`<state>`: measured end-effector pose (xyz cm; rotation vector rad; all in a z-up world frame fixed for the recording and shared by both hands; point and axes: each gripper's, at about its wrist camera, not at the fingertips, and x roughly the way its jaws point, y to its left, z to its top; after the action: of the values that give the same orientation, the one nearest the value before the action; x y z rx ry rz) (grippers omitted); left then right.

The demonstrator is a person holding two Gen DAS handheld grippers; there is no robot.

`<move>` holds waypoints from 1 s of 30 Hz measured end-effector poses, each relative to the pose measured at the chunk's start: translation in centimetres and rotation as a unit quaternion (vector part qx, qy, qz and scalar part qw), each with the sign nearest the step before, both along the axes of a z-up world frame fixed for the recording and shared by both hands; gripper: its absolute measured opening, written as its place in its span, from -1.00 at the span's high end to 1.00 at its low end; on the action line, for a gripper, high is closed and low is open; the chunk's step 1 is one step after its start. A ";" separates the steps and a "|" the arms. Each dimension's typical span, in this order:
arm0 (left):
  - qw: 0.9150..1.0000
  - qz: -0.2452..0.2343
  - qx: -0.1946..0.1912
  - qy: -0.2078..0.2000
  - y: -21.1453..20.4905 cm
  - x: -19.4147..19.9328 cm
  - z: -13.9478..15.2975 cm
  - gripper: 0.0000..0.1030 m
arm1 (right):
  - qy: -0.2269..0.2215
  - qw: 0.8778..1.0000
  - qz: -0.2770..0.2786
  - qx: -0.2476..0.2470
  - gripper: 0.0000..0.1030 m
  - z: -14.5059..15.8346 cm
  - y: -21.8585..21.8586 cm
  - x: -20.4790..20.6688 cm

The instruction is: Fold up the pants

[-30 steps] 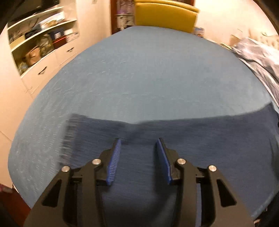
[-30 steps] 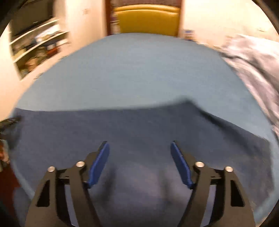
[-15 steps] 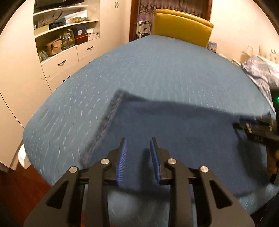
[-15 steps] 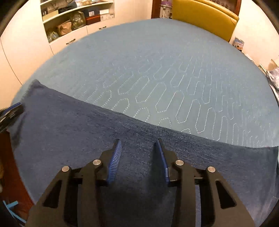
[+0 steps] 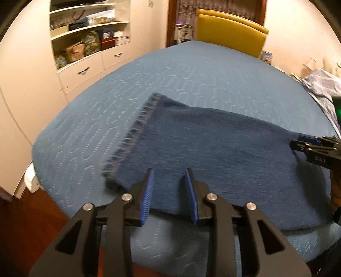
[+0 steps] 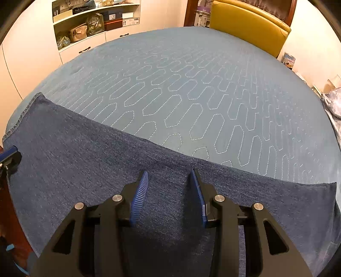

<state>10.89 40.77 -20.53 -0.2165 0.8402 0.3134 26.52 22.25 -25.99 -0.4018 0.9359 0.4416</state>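
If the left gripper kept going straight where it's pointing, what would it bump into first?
Most likely the pants: the left gripper points down at the dark denim lying on the blue quilt, though its height above it is unclear.

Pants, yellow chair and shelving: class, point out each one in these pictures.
Pants [image 5: 223,153]: left wrist view, middle of the denim leg.
Yellow chair [image 5: 230,40]: left wrist view, its backrest.
Shelving [image 6: 96,19]: right wrist view, the packed middle shelf.

Dark blue pants [image 6: 89,153] flat on bedspread [image 6: 191,81]

Warm indoor light, fisheye-bent edges, slight blur in left view.
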 end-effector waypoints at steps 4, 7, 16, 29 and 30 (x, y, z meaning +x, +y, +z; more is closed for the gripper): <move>1.000 0.002 -0.012 -0.009 0.9 -0.8 0.2 0.38 | -0.002 1.000 -0.001 -0.002 0.26 -0.1 0.4 0.0; 0.999 0.027 -0.025 -0.026 1.8 -2.0 1.1 0.17 | -0.002 1.000 -0.001 0.000 0.26 0.1 0.4 0.0; 0.995 0.070 -0.036 -0.060 2.8 -4.2 3.1 0.20 | -0.015 0.998 0.047 0.036 0.27 2.5 3.9 -1.7; 0.992 -0.118 0.027 0.035 -4.4 11.2 1.8 0.54 | -0.013 0.997 -0.035 0.073 -0.32 3.8 0.0 0.4; 0.991 -0.112 0.046 0.051 -3.5 11.8 1.2 0.54 | -0.018 0.997 -0.036 0.072 -0.32 3.9 -1.0 0.0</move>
<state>22.68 37.24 -19.34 -0.0190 0.9399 0.1525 26.56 21.24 -22.05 -0.2430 0.8743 0.4329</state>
